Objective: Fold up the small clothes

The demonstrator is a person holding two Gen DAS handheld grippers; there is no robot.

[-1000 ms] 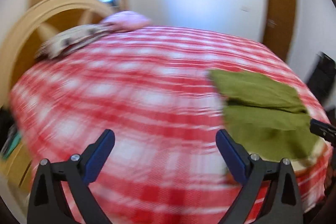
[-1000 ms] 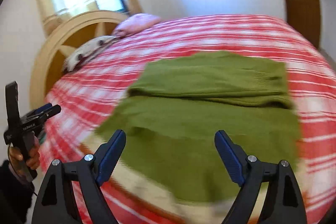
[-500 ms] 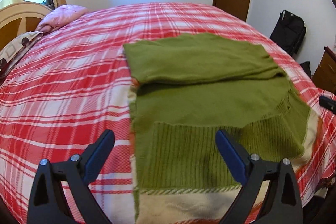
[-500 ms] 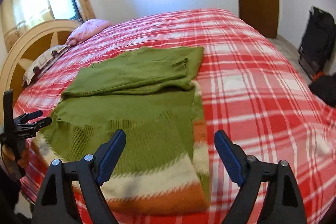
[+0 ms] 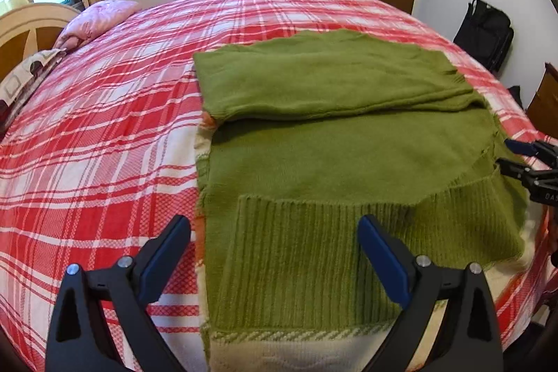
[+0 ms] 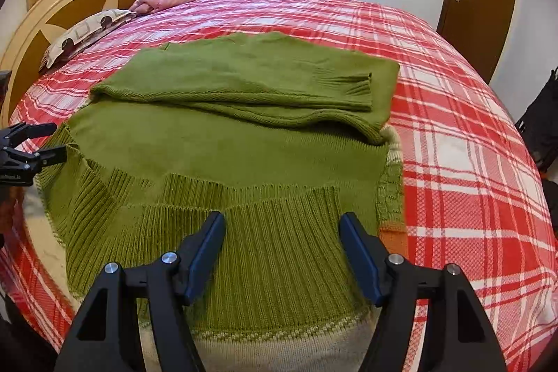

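Right tool [image 6: 282, 250] open, empty, blue-padded fingers [image 6: 205, 253] over ribbed hem of green knitted sweater [image 6: 226, 156]. Sweater flat on red-and-white plaid bed cover [image 6: 453, 128], sleeve folded across top, cuff toward right. Left tool [image 6: 42, 142] at left edge, beside sweater's corner; grip unclear.

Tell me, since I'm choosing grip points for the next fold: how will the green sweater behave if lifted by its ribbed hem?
The green sweater is a soft knit already lying in folds, so it will likely droop and sag from any single pinch. Its ribbed hem looks stretchy and may elongate. The folded-over sleeve rests loose on top and could slide off.
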